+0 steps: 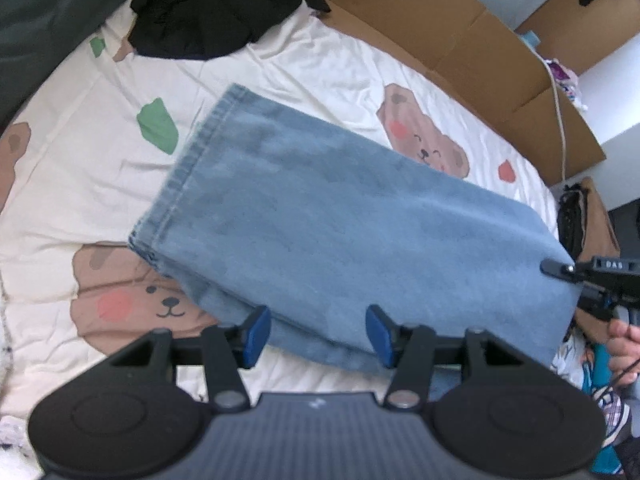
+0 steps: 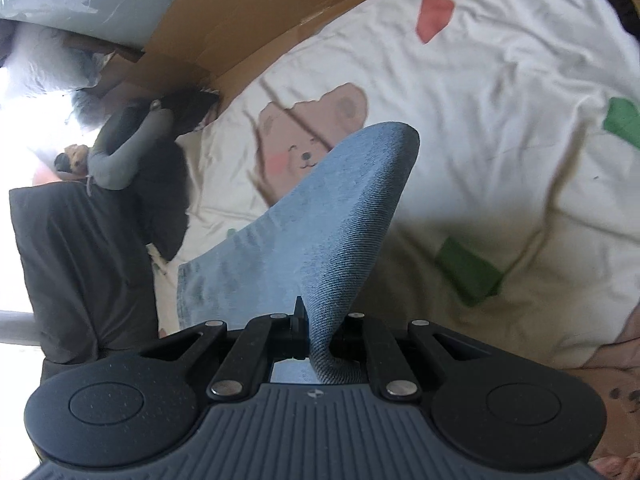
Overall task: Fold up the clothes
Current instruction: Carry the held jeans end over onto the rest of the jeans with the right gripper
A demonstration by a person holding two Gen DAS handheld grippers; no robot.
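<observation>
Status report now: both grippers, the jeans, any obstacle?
Left gripper open over jeans. Right gripper shut on jeans, fold lifted. Black clothes far off on bed, nothing in the way.

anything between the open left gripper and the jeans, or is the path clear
Nothing visible stands in the way. The left gripper hangs open right over the near edge of the jeans, denim showing between its blue pads. The right gripper is shut on the jeans' other corner.
</observation>
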